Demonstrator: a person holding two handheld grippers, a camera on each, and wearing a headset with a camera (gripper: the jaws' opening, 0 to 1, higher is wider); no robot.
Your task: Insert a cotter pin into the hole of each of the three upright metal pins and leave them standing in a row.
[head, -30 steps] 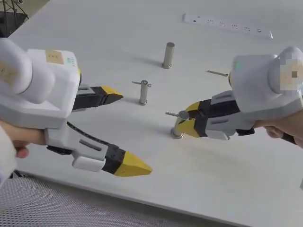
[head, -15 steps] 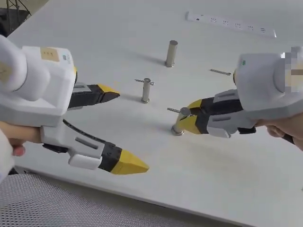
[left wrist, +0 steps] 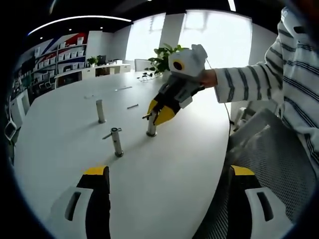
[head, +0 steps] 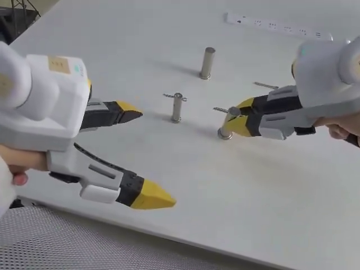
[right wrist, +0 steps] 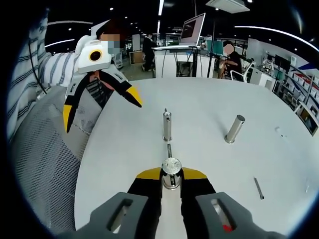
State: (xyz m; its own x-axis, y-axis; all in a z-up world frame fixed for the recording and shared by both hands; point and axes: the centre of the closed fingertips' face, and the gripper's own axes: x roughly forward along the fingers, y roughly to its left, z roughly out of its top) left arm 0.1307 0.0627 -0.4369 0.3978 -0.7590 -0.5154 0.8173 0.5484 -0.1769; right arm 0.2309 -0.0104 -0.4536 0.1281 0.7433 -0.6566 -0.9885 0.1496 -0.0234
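White tabletop [head: 225, 197], matte and pale, carries the whole set. Nearest item: left gripper [head: 143, 153], yellow-tipped jaws spread wide with nothing between them, hovering above the near edge and, it seems, kept clear as the spare hand. Next: nearest metal pin [head: 225, 133], upright, with a cotter pin [head: 220, 109] lying crosswise through its head. The right gripper [head: 239, 119] has its jaws pressed together on this pin's upper part, probably to steady it or nudge it into line with the others. Beyond it, a little to the left: middle metal pin [head: 177, 109], upright and free-standing, a second cotter pin [head: 170, 96] through its top. Farther back: far metal pin [head: 207, 63], upright, its hole unfilled as far as I can tell. To its right, flat on the tabletop and well apart from it: loose cotter pin [head: 266, 85], presumably waiting for that last pin. Farthest: power strip [head: 275, 26], lying along the back edge.
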